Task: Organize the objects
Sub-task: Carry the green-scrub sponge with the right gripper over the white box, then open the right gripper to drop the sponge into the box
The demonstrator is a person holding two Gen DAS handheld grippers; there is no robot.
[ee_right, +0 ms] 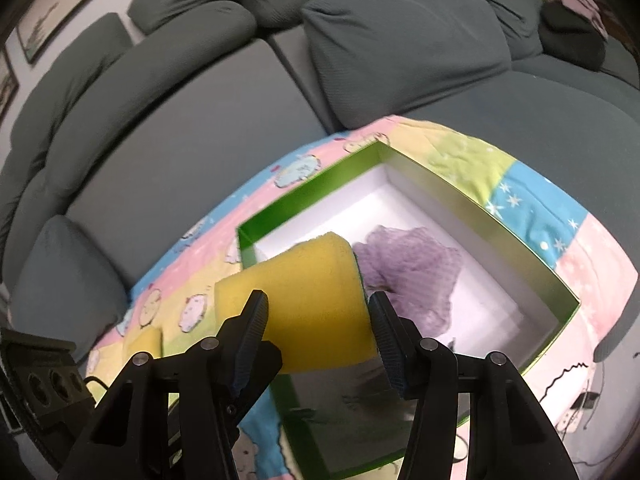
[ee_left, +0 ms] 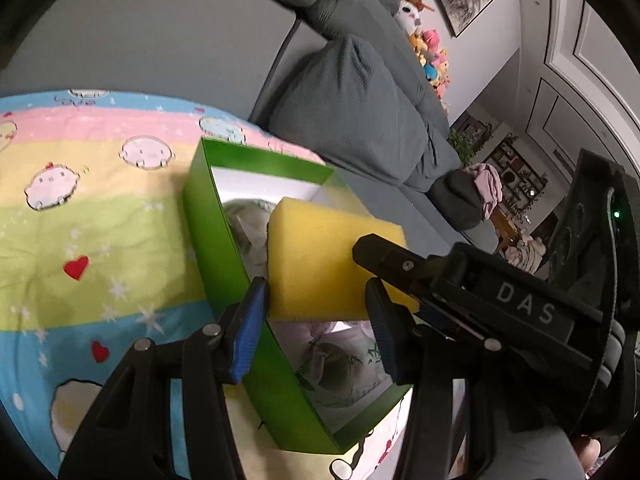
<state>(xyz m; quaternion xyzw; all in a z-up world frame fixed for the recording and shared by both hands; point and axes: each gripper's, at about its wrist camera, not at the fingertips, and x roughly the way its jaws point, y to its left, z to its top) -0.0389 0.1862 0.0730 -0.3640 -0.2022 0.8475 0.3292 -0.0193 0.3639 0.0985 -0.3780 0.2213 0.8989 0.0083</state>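
Note:
A yellow sponge [ee_left: 320, 256] with a thin green scouring layer [ee_right: 359, 276] hangs over the near edge of an open green box [ee_left: 208, 216] that has a white inside [ee_right: 404, 200]. My left gripper [ee_left: 316, 312] is shut on the sponge, a pad pressed on each side. My right gripper [ee_right: 316, 308] is shut on the same sponge from the other side; one of its fingers [ee_left: 384, 258] lies across the sponge's right end in the left wrist view. A purple mesh pouf [ee_right: 412, 268] lies inside the box. The left gripper's body [ee_right: 44, 380] shows at the lower left of the right wrist view.
The box sits on a pastel striped cartoon blanket [ee_left: 80, 220] spread over a grey sofa [ee_right: 180, 132]. A loose grey cushion [ee_left: 352, 112] lies behind the box. Plush toys [ee_left: 428, 48] and pink clothes [ee_left: 488, 184] rest further along the sofa.

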